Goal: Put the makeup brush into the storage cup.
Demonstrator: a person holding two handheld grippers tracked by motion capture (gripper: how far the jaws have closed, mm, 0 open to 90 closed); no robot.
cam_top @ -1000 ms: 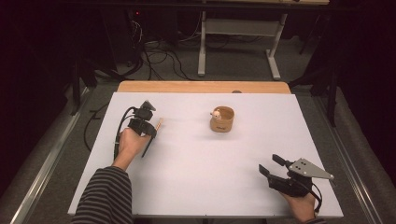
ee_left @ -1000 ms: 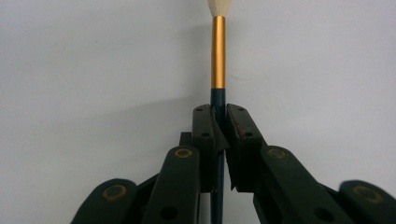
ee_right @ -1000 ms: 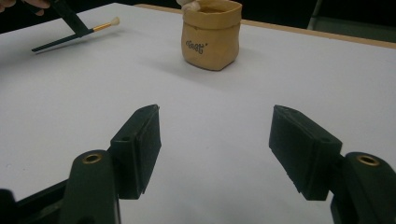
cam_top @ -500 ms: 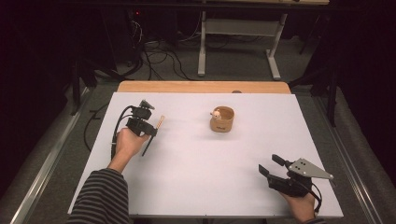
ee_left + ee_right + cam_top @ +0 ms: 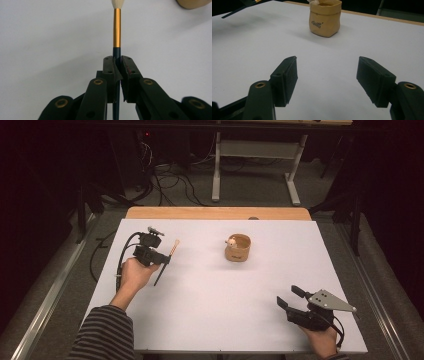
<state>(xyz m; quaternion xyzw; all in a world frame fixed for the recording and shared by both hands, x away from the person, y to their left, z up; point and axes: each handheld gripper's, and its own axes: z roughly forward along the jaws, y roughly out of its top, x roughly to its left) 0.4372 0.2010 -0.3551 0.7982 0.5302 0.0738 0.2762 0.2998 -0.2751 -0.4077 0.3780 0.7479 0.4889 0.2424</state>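
1. Brush (image 5: 116,30): a slim item with a dark handle, gold ferrule and pale bristle tip. It was clamped by the dark handle between the two pads of the left gripper (image 5: 117,67), the ferrule and tip running out ahead of the jaws and the handle end trailing back beneath them. In the high view it was carried above the left part of the table (image 5: 210,310), tip pointing away from the person.
2. Left gripper (image 5: 156,257): jaws drawn tight on the brush handle, held in the left hand (image 5: 134,274).
3. Tan pouch (image 5: 237,248): stood upright near the table's far middle, well apart from the brush, something pale at its rim.
4. Right gripper (image 5: 327,80): jaws spread wide, nothing between them, at the near right corner, facing the tan pouch (image 5: 325,17).
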